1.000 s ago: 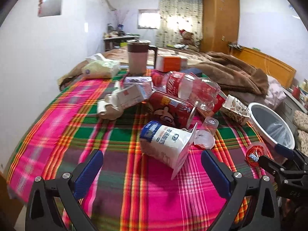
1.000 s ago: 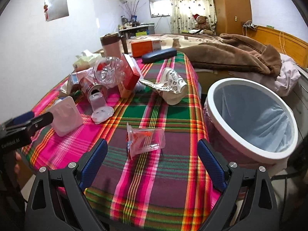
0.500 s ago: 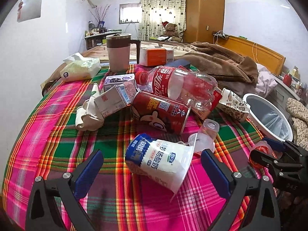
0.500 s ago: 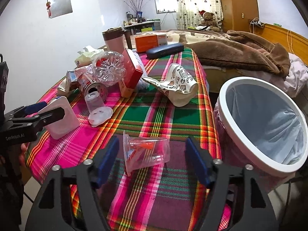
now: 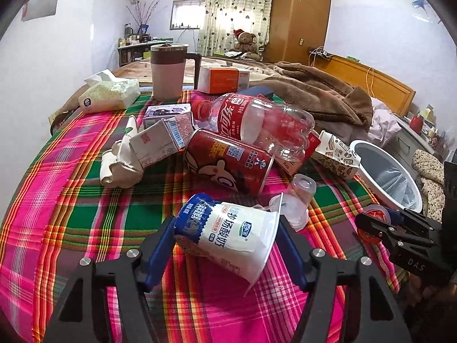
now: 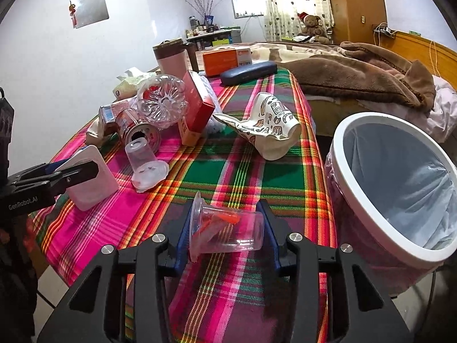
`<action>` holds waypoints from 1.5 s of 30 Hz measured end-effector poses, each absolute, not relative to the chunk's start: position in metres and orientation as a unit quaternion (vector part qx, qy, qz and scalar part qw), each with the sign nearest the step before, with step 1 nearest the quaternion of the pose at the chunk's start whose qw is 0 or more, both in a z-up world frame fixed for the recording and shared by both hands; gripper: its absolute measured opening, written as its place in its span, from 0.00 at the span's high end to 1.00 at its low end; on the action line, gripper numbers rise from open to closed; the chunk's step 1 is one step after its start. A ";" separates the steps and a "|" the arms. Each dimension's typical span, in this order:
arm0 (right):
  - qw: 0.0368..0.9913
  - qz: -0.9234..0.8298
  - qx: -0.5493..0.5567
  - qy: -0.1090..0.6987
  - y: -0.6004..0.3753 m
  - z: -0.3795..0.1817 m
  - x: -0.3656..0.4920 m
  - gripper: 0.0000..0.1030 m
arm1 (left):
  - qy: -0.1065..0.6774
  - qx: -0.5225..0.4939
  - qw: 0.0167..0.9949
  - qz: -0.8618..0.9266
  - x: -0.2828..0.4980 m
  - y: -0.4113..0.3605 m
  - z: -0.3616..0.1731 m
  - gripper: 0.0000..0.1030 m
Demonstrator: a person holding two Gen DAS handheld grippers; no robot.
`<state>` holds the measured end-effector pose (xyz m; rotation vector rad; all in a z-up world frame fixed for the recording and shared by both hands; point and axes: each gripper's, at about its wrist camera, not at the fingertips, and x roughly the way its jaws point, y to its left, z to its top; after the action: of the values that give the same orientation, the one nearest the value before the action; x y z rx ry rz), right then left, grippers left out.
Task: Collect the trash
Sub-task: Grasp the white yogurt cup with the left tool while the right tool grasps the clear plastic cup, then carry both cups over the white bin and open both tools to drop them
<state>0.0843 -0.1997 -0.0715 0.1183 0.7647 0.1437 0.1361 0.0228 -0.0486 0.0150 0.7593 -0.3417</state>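
Note:
My left gripper (image 5: pixel 227 245) is shut on a white and blue yogurt cup (image 5: pixel 228 233) lying on its side on the plaid cloth; the cup also shows in the right wrist view (image 6: pixel 91 177). My right gripper (image 6: pixel 227 230) is shut on a clear plastic cup (image 6: pixel 228 228) with red bits inside, at the table's near edge. The white-rimmed trash bin (image 6: pixel 368 125) with a blue liner stands just right of it. More trash lies behind: a red can (image 5: pixel 228 161), a cola bottle (image 5: pixel 257 120), a milk carton (image 5: pixel 160 140), a crumpled paper cup (image 6: pixel 268 125).
A pink jug (image 5: pixel 168 71), a tissue pack (image 5: pixel 108 95), an orange box (image 5: pixel 222 79) and a dark case (image 6: pixel 248 72) stand at the far end. A small clear cup (image 6: pixel 145 165) lies mid-table. A bed with a brown blanket (image 6: pixel 357 71) is behind the bin.
Both grippers have moved forward and closed: the left onto the yogurt cup, the right onto the clear plastic cup. Both were wide open a second ago.

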 end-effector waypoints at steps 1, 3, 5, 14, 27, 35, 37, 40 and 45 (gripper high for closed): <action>0.924 0.070 0.058 0.372 -0.199 -0.071 0.085 0.57 | 0.369 0.006 0.914 -0.166 0.136 0.023 -0.048 0.33; 0.925 0.072 0.060 0.368 -0.200 -0.070 0.083 0.57 | 0.370 0.006 0.915 -0.161 0.135 0.022 -0.048 0.34; 0.926 0.072 0.060 0.365 -0.200 -0.069 0.083 0.57 | 0.368 0.007 0.916 -0.156 0.134 0.022 -0.045 0.34; 0.936 0.063 0.062 0.341 -0.205 -0.054 0.082 0.57 | 0.353 0.010 0.923 -0.153 0.127 0.018 -0.032 0.34; 0.950 0.031 0.062 0.305 -0.230 -0.025 0.079 0.58 | 0.324 0.017 0.929 -0.180 0.124 -0.020 0.006 0.34; 0.957 -0.014 0.069 0.283 -0.268 -0.008 0.075 0.58 | 0.307 0.032 0.925 -0.221 0.127 -0.074 0.027 0.34; 0.957 -0.026 0.069 0.279 -0.277 -0.006 0.073 0.57 | 0.305 0.036 0.923 -0.232 0.129 -0.090 0.029 0.34; 0.957 -0.048 0.074 0.277 -0.297 -0.004 0.073 0.58 | 0.300 0.043 0.920 -0.246 0.129 -0.116 0.032 0.34; 0.953 -0.076 0.073 0.282 -0.322 -0.006 0.078 0.57 | 0.299 0.058 0.914 -0.267 0.133 -0.161 0.031 0.34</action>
<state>0.0785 -0.3216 -0.0060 0.1490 0.5737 -0.1550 0.1327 -0.1608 0.0315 0.1201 0.6152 -0.5488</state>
